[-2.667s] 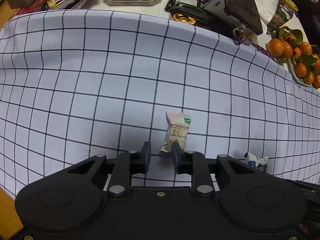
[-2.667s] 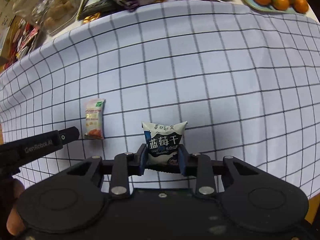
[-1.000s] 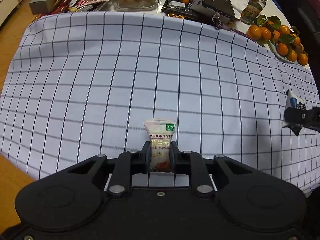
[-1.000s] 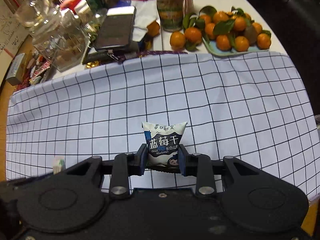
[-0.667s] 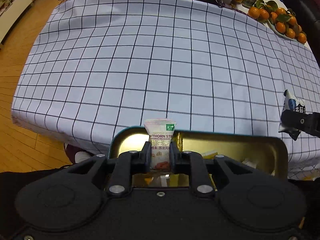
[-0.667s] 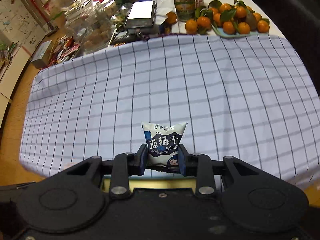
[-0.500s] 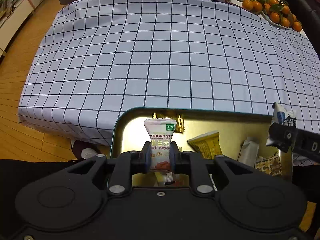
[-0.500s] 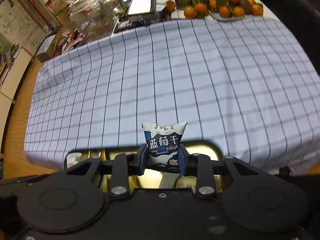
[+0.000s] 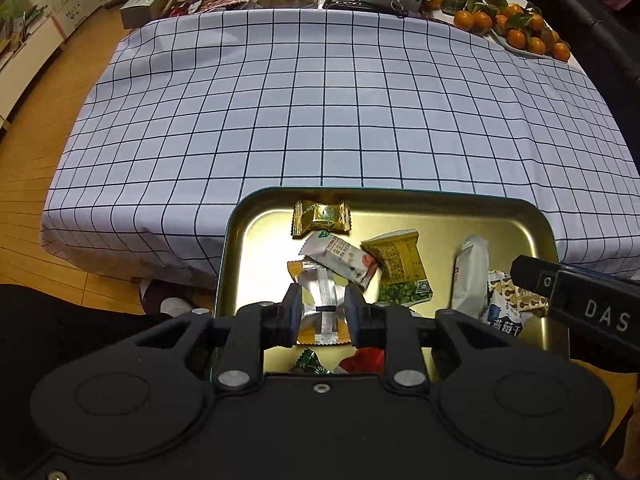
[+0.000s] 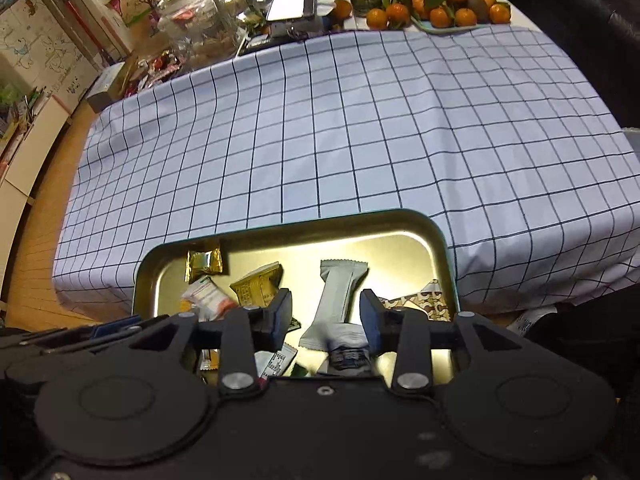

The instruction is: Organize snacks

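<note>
Two grippers hang parted and empty over a gold-lined snack tin (image 9: 536, 216) held low in front of the checked tablecloth (image 9: 320, 100). The left gripper (image 9: 322, 310) has its fingers spread with nothing between them; just beyond them the hawthorn snack packet (image 9: 340, 258) lies tilted across the pile, its slant suggesting it was dropped rather than set down. The right gripper (image 10: 325, 316) stands wider apart over a long grey bar (image 10: 340, 296), and the blue-and-white blueberry packet (image 9: 506, 318) lies at the tin's right end, partly hidden behind the other gripper's finger in the left wrist view. Around them lie a gold-wrapped candy (image 9: 321, 216), a yellow pouch (image 9: 398, 256) and a silver sachet (image 9: 324, 300), loosely heaped rather than sorted. The tin sits at the table's near edge, seemingly so that sweets cleared from the cloth can be dropped straight in. No loose packets show on the cloth; a plate of mandarins (image 10: 436, 10) and jars crowd the far end.
</note>
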`<state>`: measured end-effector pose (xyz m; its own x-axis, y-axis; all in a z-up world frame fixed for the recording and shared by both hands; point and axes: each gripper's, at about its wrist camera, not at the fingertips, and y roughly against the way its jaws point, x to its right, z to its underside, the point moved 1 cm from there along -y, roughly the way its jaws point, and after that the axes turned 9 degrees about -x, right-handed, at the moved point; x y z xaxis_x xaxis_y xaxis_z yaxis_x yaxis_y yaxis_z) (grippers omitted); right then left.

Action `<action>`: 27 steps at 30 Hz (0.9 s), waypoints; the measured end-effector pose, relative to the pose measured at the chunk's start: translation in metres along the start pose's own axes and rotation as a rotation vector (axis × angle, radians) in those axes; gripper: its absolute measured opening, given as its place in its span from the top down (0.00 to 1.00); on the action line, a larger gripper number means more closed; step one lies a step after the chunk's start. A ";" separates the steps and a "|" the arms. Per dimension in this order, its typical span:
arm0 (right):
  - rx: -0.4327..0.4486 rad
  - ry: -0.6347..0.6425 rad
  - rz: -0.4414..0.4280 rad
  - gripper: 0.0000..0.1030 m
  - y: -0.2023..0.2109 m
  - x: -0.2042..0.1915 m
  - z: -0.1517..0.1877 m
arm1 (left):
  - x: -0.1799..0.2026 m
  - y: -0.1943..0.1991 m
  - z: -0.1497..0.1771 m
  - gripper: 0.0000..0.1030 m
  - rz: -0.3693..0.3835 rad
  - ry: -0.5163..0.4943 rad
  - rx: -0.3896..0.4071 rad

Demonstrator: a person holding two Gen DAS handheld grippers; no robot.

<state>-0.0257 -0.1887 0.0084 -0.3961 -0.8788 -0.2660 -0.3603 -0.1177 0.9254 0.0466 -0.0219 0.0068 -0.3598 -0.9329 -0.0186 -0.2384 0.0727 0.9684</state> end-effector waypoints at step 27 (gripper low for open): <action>0.055 0.115 0.130 0.51 0.015 0.014 0.092 | 0.005 -0.011 0.068 0.67 -0.010 -0.016 -0.005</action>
<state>-0.1144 -0.1598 -0.0065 -0.3444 -0.9324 -0.1097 -0.3594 0.0230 0.9329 -0.0143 -0.0035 -0.0214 -0.3719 -0.9277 -0.0321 -0.2380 0.0619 0.9693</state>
